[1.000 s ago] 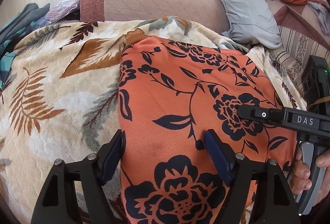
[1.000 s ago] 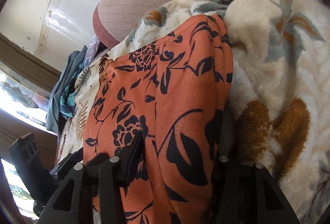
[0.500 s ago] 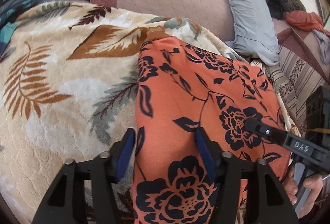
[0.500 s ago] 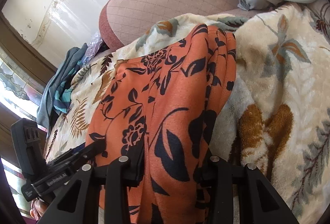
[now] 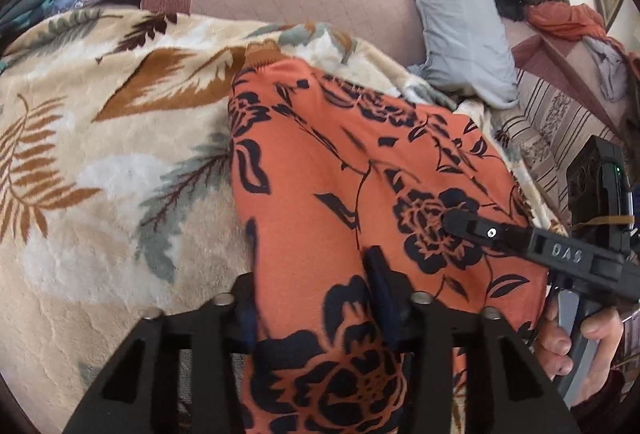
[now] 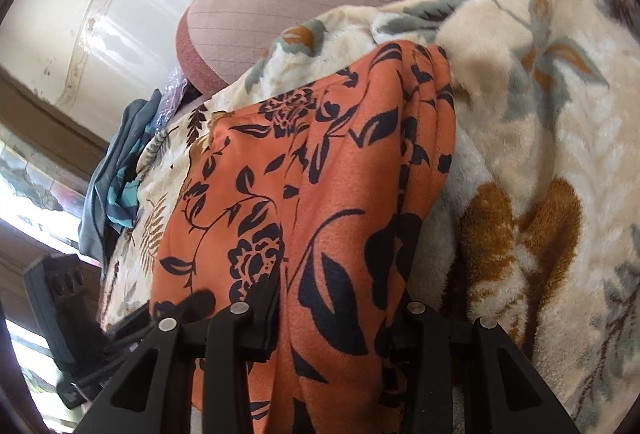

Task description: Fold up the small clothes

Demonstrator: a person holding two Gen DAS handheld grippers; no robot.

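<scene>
Left wrist view shows my left gripper (image 5: 316, 298) closing on the garment's (image 5: 352, 170) near edge on the blanket (image 5: 100, 162), my right gripper (image 6: 340, 318) already clamped alongside; slippery bunched layers could slide out, skewing the fold.

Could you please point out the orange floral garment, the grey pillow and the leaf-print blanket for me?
Orange floral garment (image 5: 320, 162), left wrist view, its flat middle.
Grey pillow (image 5: 452, 18), left wrist view, its face.
Leaf-print blanket (image 6: 540, 122), right wrist view, a bare cream patch.
</scene>
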